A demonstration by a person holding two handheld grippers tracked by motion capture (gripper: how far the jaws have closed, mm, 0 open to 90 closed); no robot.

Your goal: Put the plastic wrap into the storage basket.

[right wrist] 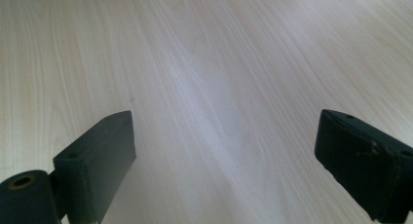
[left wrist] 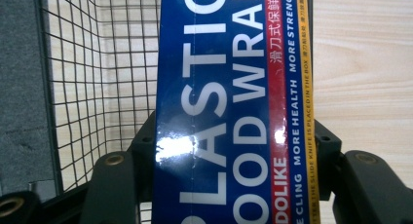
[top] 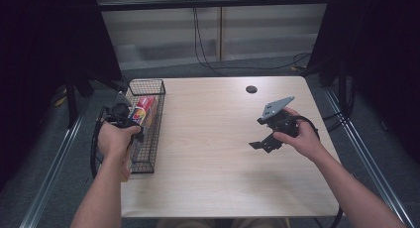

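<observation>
1. The left gripper (left wrist: 229,185) is clamped on a long box of plastic food wrap (left wrist: 234,102) — glossy blue card with big white letters, a red stripe and a thin yellow edge. In the left gripper view the matte black jaws press its two sides, and glare sits on its face.
2. The box lies over a black wire basket (top: 148,124), a narrow rectangular one of fine square mesh with pale wood showing through.
3. In the high view the basket stands at the table's left edge, and the left hand (top: 116,139) grips its tool just beside the basket's near half, forearm coming straight up from the bottom.
4. The table (top: 208,153) is light wood-grain laminate, smooth, with rounded corners — a wide bare stretch lies between basket and right hand.
5. The right gripper (top: 260,142) has its jaws spread wide over bare tabletop, holding nothing. The right hand (top: 299,136) wraps it from the right, grey plate tilted up, the tool pointing leftward and down.
6. Farther off, a small dark round hole (top: 251,89) sits near the table's far edge.
</observation>
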